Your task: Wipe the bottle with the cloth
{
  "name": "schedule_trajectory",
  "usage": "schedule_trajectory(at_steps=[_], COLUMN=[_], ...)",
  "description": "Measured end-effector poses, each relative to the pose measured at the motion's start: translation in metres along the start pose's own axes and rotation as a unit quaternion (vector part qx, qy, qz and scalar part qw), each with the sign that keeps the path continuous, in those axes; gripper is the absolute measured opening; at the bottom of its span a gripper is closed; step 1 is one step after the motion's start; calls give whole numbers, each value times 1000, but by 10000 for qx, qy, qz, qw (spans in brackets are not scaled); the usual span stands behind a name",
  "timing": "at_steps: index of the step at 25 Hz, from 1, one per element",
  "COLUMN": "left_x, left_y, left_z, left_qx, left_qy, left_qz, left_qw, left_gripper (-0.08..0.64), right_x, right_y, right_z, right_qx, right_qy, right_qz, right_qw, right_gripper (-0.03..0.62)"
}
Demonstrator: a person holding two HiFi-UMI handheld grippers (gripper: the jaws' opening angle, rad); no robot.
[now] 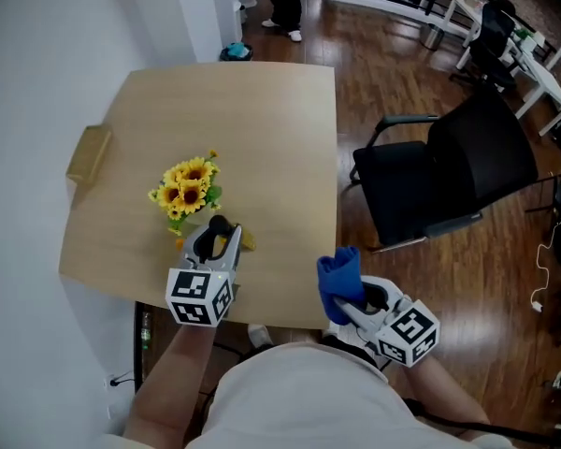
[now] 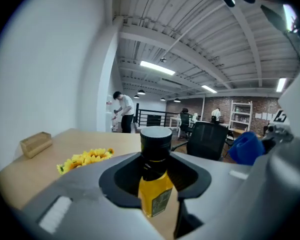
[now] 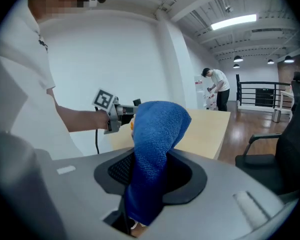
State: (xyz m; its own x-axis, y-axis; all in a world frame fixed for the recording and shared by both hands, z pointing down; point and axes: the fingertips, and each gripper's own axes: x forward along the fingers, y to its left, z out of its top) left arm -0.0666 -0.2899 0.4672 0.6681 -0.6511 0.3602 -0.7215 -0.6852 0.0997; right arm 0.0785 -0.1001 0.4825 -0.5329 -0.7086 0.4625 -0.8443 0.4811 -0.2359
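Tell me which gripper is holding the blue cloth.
The right gripper: its jaws are shut on the blue cloth, which sticks up between them. The left gripper clamps the yellow bottle instead.

We count one black-capped yellow bottle (image 2: 156, 191), one blue terry cloth (image 3: 152, 149), one yellow sunflower bunch (image 1: 189, 187) and one pale wooden block (image 1: 89, 153).

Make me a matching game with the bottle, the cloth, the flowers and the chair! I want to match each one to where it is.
Things:
1. bottle
2. cloth
3. flowers
4. chair

Places:
a. on the floor beside the table
b. held in the left gripper
c. on the table
d. held in the right gripper

Pairs: 1-b, 2-d, 3-c, 4-a
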Motion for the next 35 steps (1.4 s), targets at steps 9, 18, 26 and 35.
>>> schedule_trajectory(at_steps=[9,18,26,35], left_x=[59,70,16,-109], left_y=[34,38,20,-84], left_z=[-66,-73,-59,-85], left_qx=[3,9,25,-253], left_qy=[205,81,41,232], left_qz=[1037,1476,1948,2273], left_qw=[9944,9890,9808,9732], left_gripper=[153,159,256,212], right_x=[-46,-57,-54,-50], right_y=[-36,-57,-61,-57], right_z=[4,5,15,-3], right_qx=[98,50,-143,-620], right_qy=[108,177,-9,100], right_qz=[-400,-265,578,1792], right_qw=[9991,9995,9982,9818], right_gripper=[150,150,151,150])
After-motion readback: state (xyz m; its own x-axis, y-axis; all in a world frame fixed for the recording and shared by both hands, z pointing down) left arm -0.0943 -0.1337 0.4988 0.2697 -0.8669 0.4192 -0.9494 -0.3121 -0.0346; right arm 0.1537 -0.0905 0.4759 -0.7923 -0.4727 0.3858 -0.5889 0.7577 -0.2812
